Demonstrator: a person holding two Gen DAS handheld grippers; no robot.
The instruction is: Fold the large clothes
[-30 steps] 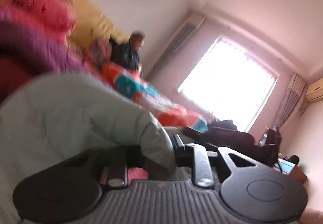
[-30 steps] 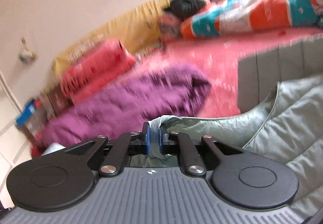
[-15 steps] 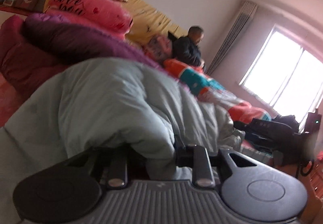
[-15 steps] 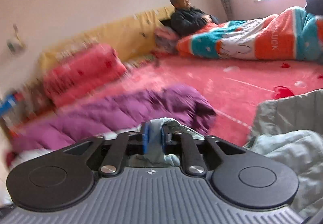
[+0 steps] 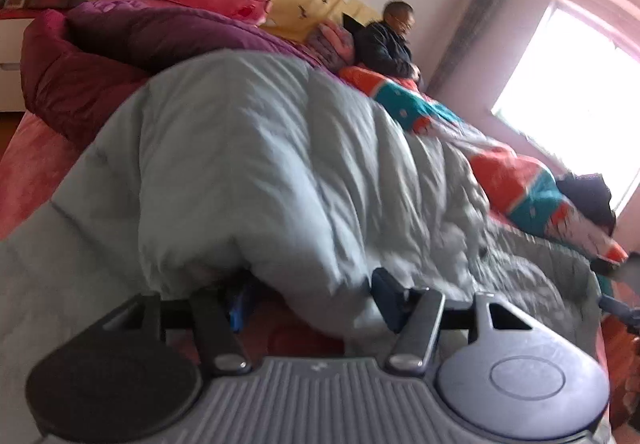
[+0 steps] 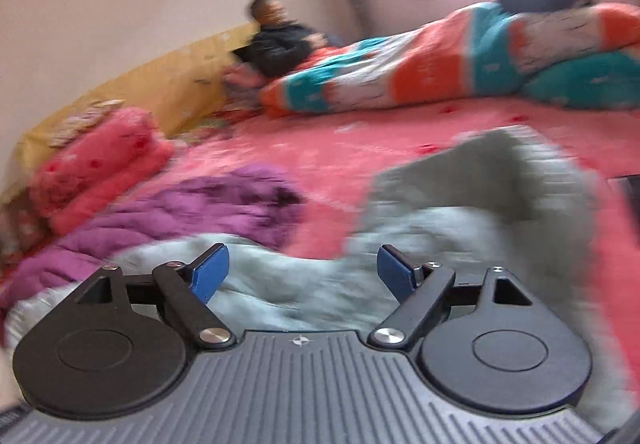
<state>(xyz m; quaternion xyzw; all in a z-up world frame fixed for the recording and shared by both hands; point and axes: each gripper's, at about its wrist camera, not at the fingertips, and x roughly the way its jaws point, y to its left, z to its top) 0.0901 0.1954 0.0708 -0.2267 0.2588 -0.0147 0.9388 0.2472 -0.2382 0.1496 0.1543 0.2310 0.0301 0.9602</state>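
A pale grey-green padded coat [image 5: 248, 148] lies bunched on the red bed and fills the left wrist view. My left gripper [image 5: 312, 296] sits low against it with its jaws opening. A fold of the coat still hangs between them, and the left blue pad [image 5: 240, 302] stands clear of the cloth. In the right wrist view the same coat [image 6: 460, 212] is blurred beneath and beyond my right gripper [image 6: 302, 276]. Its jaws are opening and stand wide apart, with both blue pads bare and nothing gripped.
A purple padded coat [image 6: 180, 212] and a rolled pink blanket [image 6: 100, 164] lie to the left on the red bedsheet [image 6: 360, 140]. A dark red garment [image 5: 72, 84] sits beside the purple one. A person [image 6: 280, 40] sits at the headboard under an orange and teal quilt [image 6: 440, 60].
Both grippers were shut on the coat's edge and have opened, the right one fully. The coat has dropped from the right jaws onto the bed, and the right view has swung.
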